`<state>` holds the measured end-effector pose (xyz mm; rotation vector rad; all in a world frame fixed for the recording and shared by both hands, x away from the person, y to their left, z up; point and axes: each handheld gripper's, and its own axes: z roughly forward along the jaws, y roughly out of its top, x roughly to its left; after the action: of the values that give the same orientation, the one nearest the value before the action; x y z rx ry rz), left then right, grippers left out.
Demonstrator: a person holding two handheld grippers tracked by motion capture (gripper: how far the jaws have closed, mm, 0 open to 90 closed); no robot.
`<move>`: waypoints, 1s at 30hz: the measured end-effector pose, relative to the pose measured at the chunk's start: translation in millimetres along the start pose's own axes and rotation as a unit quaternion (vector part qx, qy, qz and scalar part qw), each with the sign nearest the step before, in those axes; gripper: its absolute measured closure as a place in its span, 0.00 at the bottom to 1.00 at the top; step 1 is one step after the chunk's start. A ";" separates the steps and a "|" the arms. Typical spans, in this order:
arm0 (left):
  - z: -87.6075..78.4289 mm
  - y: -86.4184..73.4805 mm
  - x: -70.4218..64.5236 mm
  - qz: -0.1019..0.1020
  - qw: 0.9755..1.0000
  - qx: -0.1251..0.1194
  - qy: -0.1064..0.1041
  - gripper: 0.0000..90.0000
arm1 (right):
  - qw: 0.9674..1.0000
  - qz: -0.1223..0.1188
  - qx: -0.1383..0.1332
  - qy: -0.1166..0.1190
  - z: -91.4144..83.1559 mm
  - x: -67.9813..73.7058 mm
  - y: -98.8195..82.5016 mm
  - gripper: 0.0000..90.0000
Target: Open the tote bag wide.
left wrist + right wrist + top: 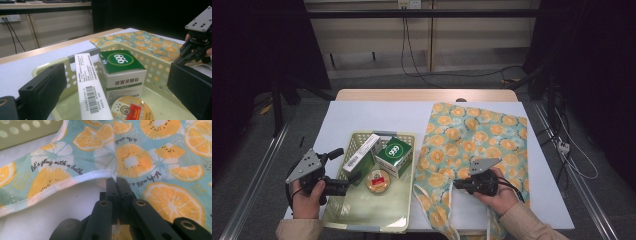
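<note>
A teal cloth bag printed with orange slices (477, 135) lies flat on the right half of the table. My right gripper (459, 184) is at the bag's near opening. Its jaws are shut on the bag's white hem (100, 175), and my right gripper (116, 181) shows them pressed together there. To the left, my left gripper (339, 170) hovers at the left rim of a pale green basket (362, 220). In its own view my left gripper (116, 72) is open, with the basket's contents ahead of its jaws and nothing gripped.
The basket holds a long white box (360, 151), a green and white box marked 666 (394, 155) and a round cup with an orange and red lid (378, 181). A white sheet (377, 117) covers the table. Cables trail on the floor beyond the table.
</note>
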<state>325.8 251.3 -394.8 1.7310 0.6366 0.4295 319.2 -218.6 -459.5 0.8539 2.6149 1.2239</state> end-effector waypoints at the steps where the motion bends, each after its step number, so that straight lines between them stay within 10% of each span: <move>1: 0.1 -0.2 -0.2 -0.002 1.000 -0.001 0.000 0.02 | 1.000 0.003 0.000 -0.001 0.6 -1.4 0.7 1.00; 30: -1.4 -3.2 1.6 -0.005 1.000 0.005 0.005 0.02 | 0.990 0.061 -0.025 -0.122 -2.5 -87.0 17.3 1.00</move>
<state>325.7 254.0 -397.6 1.7344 0.6557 0.4292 398.3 -258.7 -455.1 1.0931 2.3598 1.1264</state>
